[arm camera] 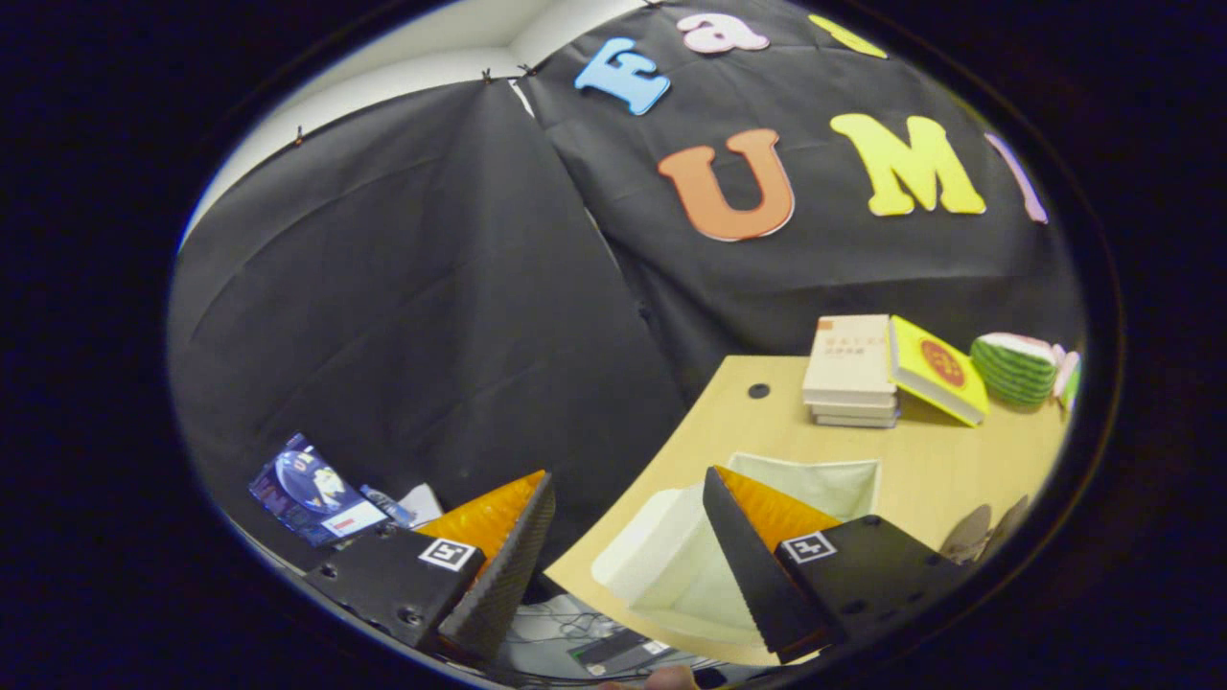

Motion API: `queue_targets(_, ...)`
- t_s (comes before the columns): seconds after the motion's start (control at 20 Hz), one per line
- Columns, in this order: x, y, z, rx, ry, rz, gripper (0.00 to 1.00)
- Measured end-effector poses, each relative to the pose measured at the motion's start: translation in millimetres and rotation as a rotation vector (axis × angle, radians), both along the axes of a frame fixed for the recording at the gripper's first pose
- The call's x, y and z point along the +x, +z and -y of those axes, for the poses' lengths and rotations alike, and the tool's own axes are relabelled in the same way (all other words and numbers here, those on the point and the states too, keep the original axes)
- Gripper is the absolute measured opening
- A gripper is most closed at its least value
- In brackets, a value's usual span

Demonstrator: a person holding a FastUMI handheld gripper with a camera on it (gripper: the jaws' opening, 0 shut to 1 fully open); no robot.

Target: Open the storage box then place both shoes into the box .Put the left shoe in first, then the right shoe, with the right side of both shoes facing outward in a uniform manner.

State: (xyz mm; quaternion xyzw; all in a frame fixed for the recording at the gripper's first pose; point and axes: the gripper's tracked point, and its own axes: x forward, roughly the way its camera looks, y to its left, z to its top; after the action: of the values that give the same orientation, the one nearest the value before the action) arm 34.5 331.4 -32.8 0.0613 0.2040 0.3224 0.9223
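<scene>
Fingers (pixel 628 522) apart, nothing btwn; open storage box (pixel 767 537) w/ lid at table (pixel 920 460) edge.

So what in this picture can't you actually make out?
- Storage box: the right finger of the open claw covers part of it, and what is inside cannot be seen.
- Shoes: partly in sight beyond the right finger, cut off at the picture's rim, so left and right cannot be told apart.
- Watermelon-patterned object: warped near the rim, beside the stacked books; what it is stays unclear.
</scene>
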Motion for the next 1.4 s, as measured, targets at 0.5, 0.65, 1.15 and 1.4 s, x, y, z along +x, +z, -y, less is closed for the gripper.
queue_targets(0.5,19.2,4.2,225.5,-0.105,-0.284,0.082,1.0)
queue_targets(0.65,19.5,-15.1,289.9,-0.149,-0.359,0.044,1.0)
queue_targets(1.15,19.8,-125.6,368.7,-0.229,-0.361,-0.205,1.0)
queue_targets(1.4,22.9,-194.4,378.2,-0.217,-0.338,-0.412,1.0)
